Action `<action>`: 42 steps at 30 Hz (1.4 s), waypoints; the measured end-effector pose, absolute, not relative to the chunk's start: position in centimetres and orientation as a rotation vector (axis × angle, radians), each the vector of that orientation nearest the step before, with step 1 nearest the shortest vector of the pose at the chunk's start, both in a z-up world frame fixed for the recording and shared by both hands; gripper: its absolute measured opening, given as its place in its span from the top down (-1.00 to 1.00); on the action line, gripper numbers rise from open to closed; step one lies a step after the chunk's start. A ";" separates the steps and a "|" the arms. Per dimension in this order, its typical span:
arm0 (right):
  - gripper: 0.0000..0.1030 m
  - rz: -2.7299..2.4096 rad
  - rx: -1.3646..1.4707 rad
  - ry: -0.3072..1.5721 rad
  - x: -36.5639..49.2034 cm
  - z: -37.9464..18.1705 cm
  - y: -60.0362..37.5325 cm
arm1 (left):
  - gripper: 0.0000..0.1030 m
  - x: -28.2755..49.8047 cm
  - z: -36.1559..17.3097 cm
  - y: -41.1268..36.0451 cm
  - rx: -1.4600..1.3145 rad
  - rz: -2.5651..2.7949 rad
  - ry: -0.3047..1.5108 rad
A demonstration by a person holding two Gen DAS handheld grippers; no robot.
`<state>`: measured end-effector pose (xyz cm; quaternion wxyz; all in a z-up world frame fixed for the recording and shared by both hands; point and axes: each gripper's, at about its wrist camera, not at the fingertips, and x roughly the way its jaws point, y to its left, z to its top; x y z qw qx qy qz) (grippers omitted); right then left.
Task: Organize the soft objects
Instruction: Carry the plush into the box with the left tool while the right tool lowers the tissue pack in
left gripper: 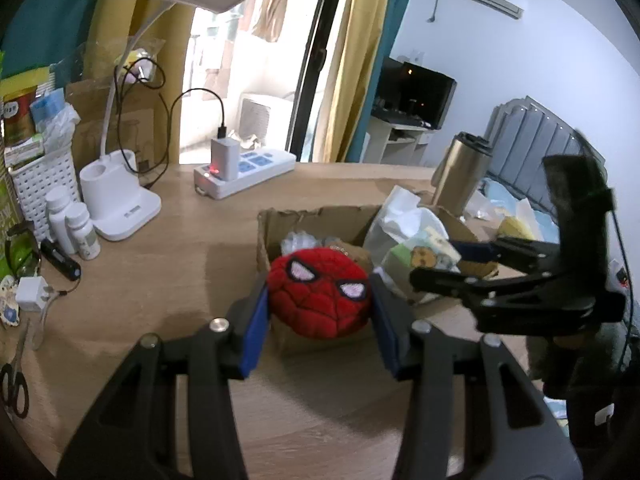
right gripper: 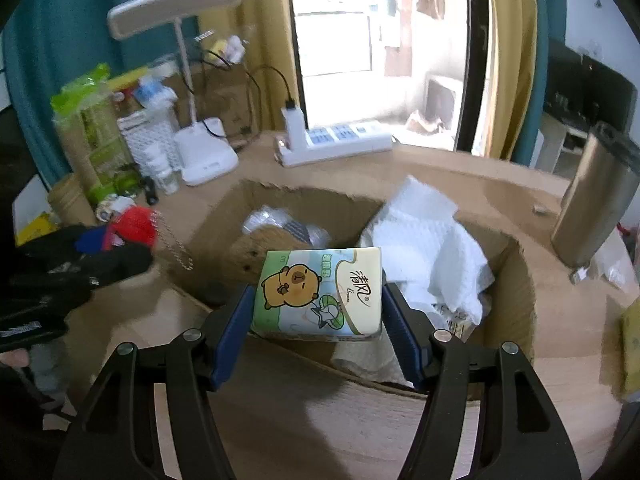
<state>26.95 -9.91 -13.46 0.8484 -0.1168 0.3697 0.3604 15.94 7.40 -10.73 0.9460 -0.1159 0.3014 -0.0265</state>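
My left gripper [left gripper: 318, 312] is shut on a red spider-mask plush [left gripper: 318, 294], its blue pads pressing both sides, held above the near edge of an open cardboard box [left gripper: 316, 216]. My right gripper [right gripper: 316, 304] is shut on a tissue pack [right gripper: 318, 292] printed with a cartoon capybara, over the same cardboard box [right gripper: 516, 280]. White crumpled paper towel [right gripper: 424, 240] and other soft items lie inside. In the left wrist view the right gripper [left gripper: 472, 264] reaches in from the right with the tissue pack [left gripper: 430, 250]. In the right wrist view the left gripper [right gripper: 108, 244] holds the red plush [right gripper: 134, 224] at the left.
A wooden table [left gripper: 160, 272] carries a white desk lamp [left gripper: 120, 208], a power strip [left gripper: 244, 172] with a charger, white bottles [left gripper: 72, 224], a white basket [left gripper: 40, 184] and scissors [left gripper: 16, 376]. A steel tumbler [right gripper: 592, 204] stands right of the box.
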 end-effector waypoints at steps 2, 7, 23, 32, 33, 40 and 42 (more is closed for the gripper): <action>-0.32 0.738 -0.243 0.804 27.6 -14.2 -10.0 | 0.07 16.1 -10.7 7.3 -0.231 -0.052 0.617; -0.34 0.752 -0.253 0.828 27.9 -15.0 -10.3 | 0.07 16.6 -10.5 6.9 -0.220 -0.052 0.618; -0.51 0.774 -0.145 0.693 29.0 -12.7 -16.4 | 0.05 20.1 -9.4 2.9 -0.143 -0.044 0.638; -0.51 0.717 -0.062 0.672 31.5 -13.0 -21.5 | 0.04 23.9 -9.8 -0.1 -0.109 -0.056 0.677; -0.51 0.708 -0.051 0.668 31.7 -13.1 -22.1 | 0.04 24.4 -9.9 -0.4 -0.107 -0.058 0.683; -0.51 0.670 -0.008 0.669 33.2 -14.0 -24.5 | 0.04 27.3 -11.0 -1.9 -0.091 -0.062 0.729; -0.51 0.656 -0.014 0.667 33.5 -14.4 -24.6 | 0.04 28.2 -11.4 -2.2 -0.089 -0.054 0.740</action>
